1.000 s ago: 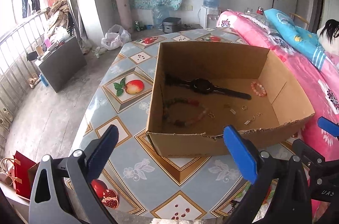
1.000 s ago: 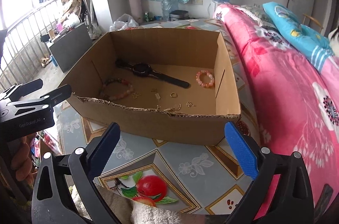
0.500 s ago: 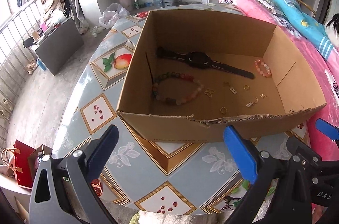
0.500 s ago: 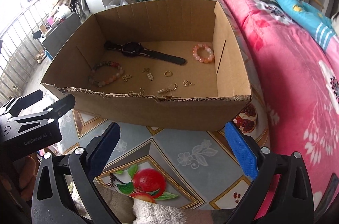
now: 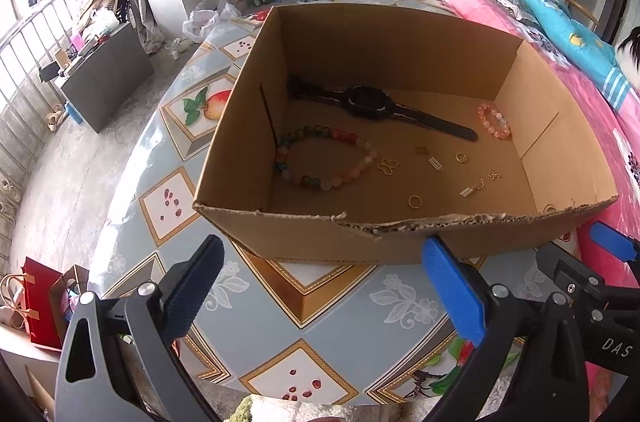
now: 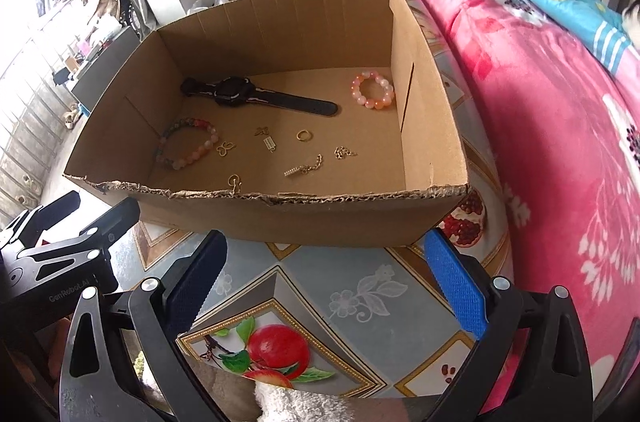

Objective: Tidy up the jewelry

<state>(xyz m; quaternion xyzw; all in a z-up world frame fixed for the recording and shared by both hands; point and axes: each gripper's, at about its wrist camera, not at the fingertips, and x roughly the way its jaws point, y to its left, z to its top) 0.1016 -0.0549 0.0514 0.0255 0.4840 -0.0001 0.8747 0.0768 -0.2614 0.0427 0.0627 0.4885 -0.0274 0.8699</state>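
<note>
Box [image 5: 400, 234] sits on the table [image 5: 320, 306] just past both grippers, left [image 5: 320, 290] and right [image 6: 326, 282], both wide open, holding nothing. Inside it: watch [image 5: 372, 102] at the back, bead bracelets [image 5: 324, 162], small gold rings [image 5: 415, 201] nearer the front wall.

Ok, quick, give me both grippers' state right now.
Left gripper: open, holding nothing, short of the cardboard box.
Right gripper: open, holding nothing, also short of the box.
</note>
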